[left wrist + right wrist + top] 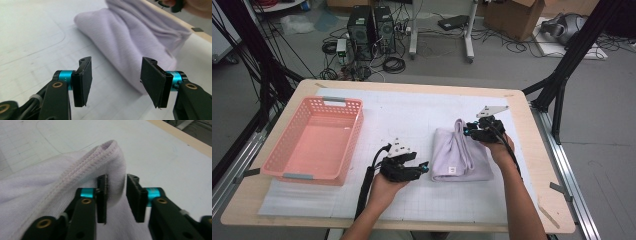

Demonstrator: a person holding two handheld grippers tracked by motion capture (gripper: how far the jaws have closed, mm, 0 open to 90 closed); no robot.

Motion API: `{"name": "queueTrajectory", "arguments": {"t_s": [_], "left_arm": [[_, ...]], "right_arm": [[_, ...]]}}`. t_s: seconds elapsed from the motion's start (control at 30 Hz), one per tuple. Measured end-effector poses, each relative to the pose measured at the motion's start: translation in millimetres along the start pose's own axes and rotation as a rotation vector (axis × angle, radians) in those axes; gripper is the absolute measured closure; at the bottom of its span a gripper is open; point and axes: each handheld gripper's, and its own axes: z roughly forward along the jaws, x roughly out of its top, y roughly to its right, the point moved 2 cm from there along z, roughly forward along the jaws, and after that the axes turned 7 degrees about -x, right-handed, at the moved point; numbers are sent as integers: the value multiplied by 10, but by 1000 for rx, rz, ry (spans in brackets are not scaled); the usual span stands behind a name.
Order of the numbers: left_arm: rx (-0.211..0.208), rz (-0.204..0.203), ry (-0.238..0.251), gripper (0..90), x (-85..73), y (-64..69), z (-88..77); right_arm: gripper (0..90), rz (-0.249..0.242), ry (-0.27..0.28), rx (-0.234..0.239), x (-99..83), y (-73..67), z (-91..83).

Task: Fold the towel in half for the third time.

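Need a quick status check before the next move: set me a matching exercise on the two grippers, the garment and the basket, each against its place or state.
1. left gripper
2. right gripper
3. lilac garment
4. pink basket

a. on the table's left side
b. folded at mid-table, one edge lifted
c. open, nothing between the jaws
d. jaws parted around a raised hem

Pairs: 1-c, 2-d, 3-b, 4-a
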Motion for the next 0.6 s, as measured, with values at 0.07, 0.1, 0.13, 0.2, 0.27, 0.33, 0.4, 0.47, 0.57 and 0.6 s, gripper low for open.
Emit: {"name": "queueTrajectory", "arguments": {"t_s": [0.07, 0.1, 0.13, 0.2, 0.27, 0.33, 0.4, 0.47, 0.57, 0.6], "left_arm": [[4, 0, 10, 419, -50, -53, -39], [7, 3, 12, 417, -73, -80, -60], [11, 4, 16, 415, -95, -103, -79], [18, 1, 24, 409, -135, -144, -113], [23, 9, 24, 402, -166, -181, -151], [27, 12, 25, 399, -193, -201, -177], [28, 14, 30, 397, -209, -215, -196], [28, 11, 37, 396, -222, -218, -212], [23, 18, 35, 396, -240, -224, -232], [24, 16, 39, 396, -241, -226, -235]], "right_arm": [[609, 34, 8, -28, -52, 45, -75], [598, 42, 10, -42, -78, 72, -123], [586, 57, 11, -60, -106, 94, -178], [549, 80, 1, -108, -160, 145, -285], [534, 106, 13, -132, -219, 165, -403], [523, 127, 23, -126, -277, 143, -510], [522, 110, 32, -132, -336, 75, -597], [499, 104, 36, -130, -401, -17, -662], [461, 131, 35, -107, -507, -178, -706], [439, 141, 25, -104, -539, -230, -708]]}}
